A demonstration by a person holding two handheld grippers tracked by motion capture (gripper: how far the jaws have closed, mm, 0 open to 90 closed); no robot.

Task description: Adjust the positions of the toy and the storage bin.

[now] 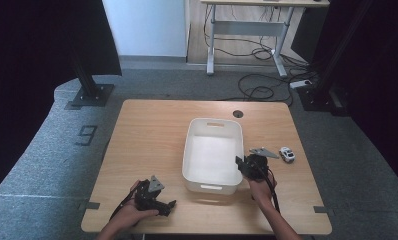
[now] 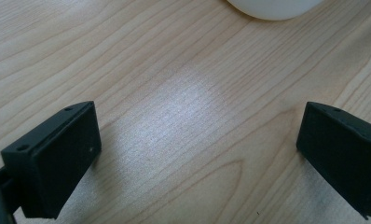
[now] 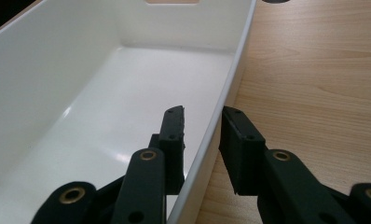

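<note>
A white plastic bin [image 1: 188, 150] stands empty in the middle of the wooden table [image 1: 147, 135]. My right gripper [image 1: 239, 164] is at the bin's right wall near its front corner. In the right gripper view the jaws of this gripper [image 3: 202, 119] straddle that wall [image 3: 230, 79], one inside the bin and one outside, shut on it. My left gripper [image 1: 168, 207] rests low near the table's front edge, left of the bin. Its jaws [image 2: 197, 140] stand wide apart over bare wood, with a corner of the bin [image 2: 272, 7] just ahead.
A small white toy car [image 1: 287, 154] sits on the table right of the bin, beyond my right hand. A round cable hole [image 1: 238, 114] lies at the table's far edge. Black frame posts and floor cables stand beyond the table.
</note>
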